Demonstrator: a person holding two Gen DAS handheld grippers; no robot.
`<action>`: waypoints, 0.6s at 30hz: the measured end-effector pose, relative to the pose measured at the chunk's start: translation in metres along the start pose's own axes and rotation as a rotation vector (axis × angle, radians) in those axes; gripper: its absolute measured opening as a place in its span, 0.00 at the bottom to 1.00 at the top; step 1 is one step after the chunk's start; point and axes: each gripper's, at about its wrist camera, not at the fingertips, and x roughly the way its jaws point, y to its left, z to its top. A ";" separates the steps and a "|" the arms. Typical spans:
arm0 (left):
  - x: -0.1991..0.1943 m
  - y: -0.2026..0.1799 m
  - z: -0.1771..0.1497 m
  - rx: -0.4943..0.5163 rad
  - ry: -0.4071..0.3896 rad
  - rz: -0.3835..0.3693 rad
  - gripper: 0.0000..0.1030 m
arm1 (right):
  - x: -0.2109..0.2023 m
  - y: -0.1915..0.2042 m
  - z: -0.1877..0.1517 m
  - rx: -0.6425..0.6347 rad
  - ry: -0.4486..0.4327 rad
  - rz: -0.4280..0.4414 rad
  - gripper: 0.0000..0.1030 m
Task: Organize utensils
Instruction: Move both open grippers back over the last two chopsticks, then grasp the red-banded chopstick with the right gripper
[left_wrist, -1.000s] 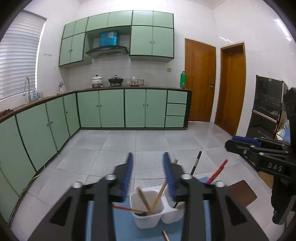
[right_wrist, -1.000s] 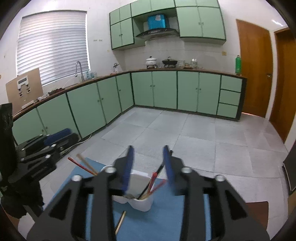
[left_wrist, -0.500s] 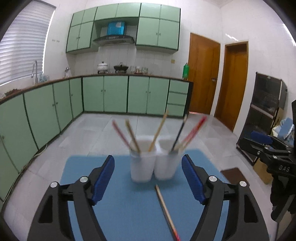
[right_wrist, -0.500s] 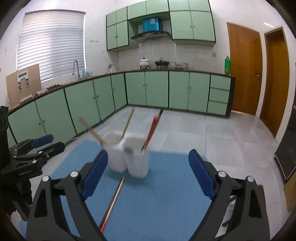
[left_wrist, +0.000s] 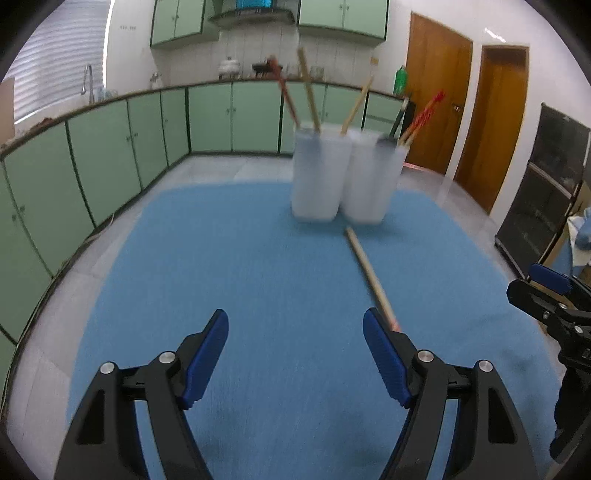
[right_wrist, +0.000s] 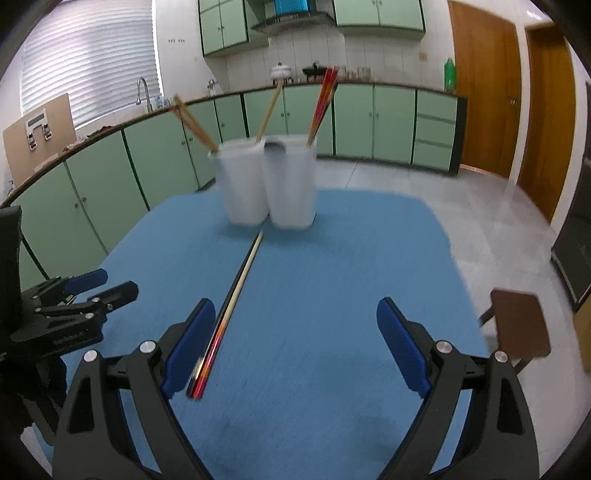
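A blue mat (left_wrist: 258, 258) is seen spread over the table, and on its far part two white plastic cups (left_wrist: 343, 177) are set touching side by side, both blurred. Chopsticks (right_wrist: 325, 99) of wood, red and black are stood leaning in them. A single loose chopstick (right_wrist: 236, 295) is laid flat on the mat, its pale end just before the cups and its red and black end near the cameras. The left gripper (left_wrist: 295, 354) is held above the mat with jaws wide apart and nothing between them. The right gripper (right_wrist: 295, 347) is likewise spread wide, nothing clamped, the loose chopstick lying just inside its left finger (right_wrist: 188, 350).
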 end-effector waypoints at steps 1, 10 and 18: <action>0.003 0.001 -0.006 0.004 0.012 0.008 0.72 | 0.003 0.002 -0.004 0.004 0.013 0.000 0.84; 0.014 0.005 -0.035 0.013 0.096 0.027 0.73 | 0.025 0.030 -0.037 -0.012 0.132 0.017 0.84; 0.015 0.012 -0.038 -0.008 0.112 0.034 0.75 | 0.034 0.039 -0.047 -0.015 0.198 0.013 0.81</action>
